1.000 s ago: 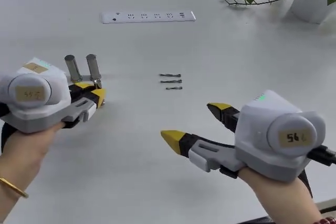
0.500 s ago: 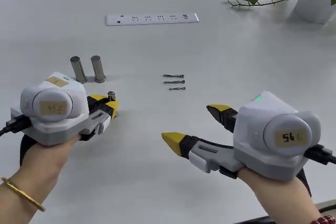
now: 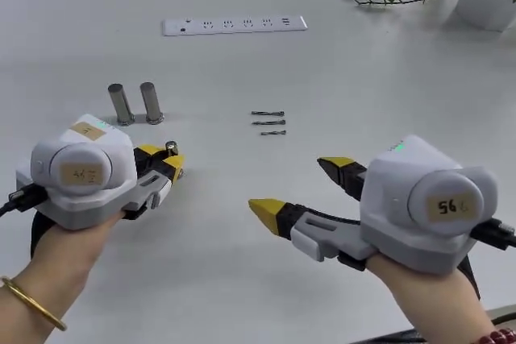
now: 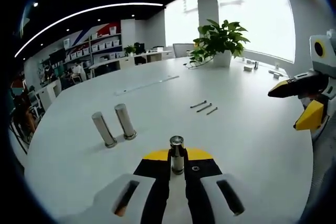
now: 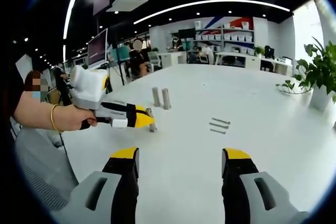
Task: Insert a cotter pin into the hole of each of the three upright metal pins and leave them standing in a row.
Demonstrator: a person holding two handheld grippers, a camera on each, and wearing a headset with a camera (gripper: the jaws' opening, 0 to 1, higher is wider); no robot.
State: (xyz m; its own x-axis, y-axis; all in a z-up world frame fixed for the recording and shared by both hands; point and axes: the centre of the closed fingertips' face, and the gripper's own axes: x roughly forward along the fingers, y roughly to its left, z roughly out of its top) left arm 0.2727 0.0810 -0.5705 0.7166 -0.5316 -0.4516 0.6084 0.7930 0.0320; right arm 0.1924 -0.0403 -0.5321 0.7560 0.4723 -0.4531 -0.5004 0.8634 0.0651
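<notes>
The left gripper (image 3: pixel 168 165) is closed on one short grey cylindrical metal pin (image 3: pixel 171 149) and holds it upright between its yellow-tipped jaws, on the left side of the white surface (image 3: pixel 242 279). Two more grey metal pins (image 3: pixel 151 102) stand upright side by side just beyond it, toward the far edge. Three small cotter pins (image 3: pixel 268 122) lie parallel near the middle of the surface. The right gripper (image 3: pixel 300 188) is wide open and empty, toward the near edge.
</notes>
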